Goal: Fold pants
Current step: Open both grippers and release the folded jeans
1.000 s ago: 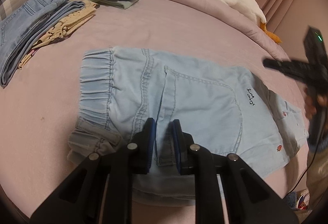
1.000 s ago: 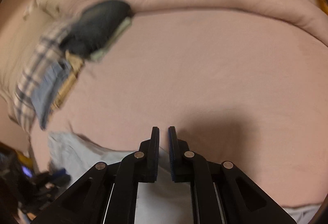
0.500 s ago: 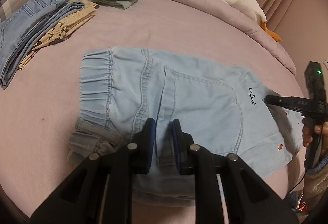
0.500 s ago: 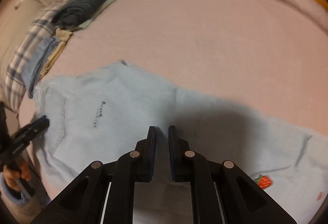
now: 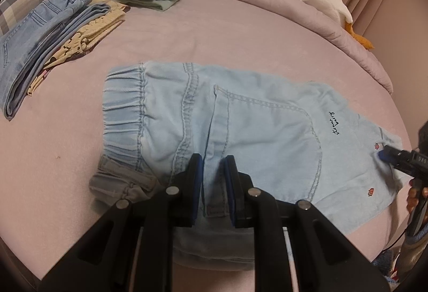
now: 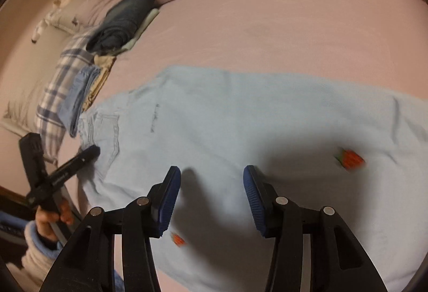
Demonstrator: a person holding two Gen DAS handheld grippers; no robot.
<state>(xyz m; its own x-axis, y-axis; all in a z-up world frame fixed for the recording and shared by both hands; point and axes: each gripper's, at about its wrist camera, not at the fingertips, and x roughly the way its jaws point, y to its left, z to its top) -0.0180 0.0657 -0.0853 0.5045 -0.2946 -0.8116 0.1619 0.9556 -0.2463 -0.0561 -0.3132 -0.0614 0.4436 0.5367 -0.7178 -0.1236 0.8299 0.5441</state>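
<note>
A: Noting change on right gripper (image 6: 211, 198): clamped tight a second ago, now above the leg end of the pale blue denim pants (image 6: 240, 110), jaws opening, nothing pinched between the pads, cloth only beneath them.

B: Meaning for the fold?

A: Probably lining up to take the leg end and carry it toward the elastic waistband (image 5: 123, 110) at 9 o'clock in the left wrist view. Fold not yet begun; pants flat on the pink bedspread (image 5: 240, 32), centre of view.

B: Left gripper (image 5: 212, 171)?

A: Unmoved, at 6 o'clock by the back pocket (image 5: 267, 137). Narrow gap, denim visible in it; pinched or merely pressed, cannot tell.

B: Any writing?

A: Black embroidered script (image 5: 334, 123) toward 3 o'clock, too small to read. Small orange-red motifs (image 6: 349, 158) near the hem, no text. Pale letters on the right gripper's body at 3 o'clock, not legible with confidence.
</note>
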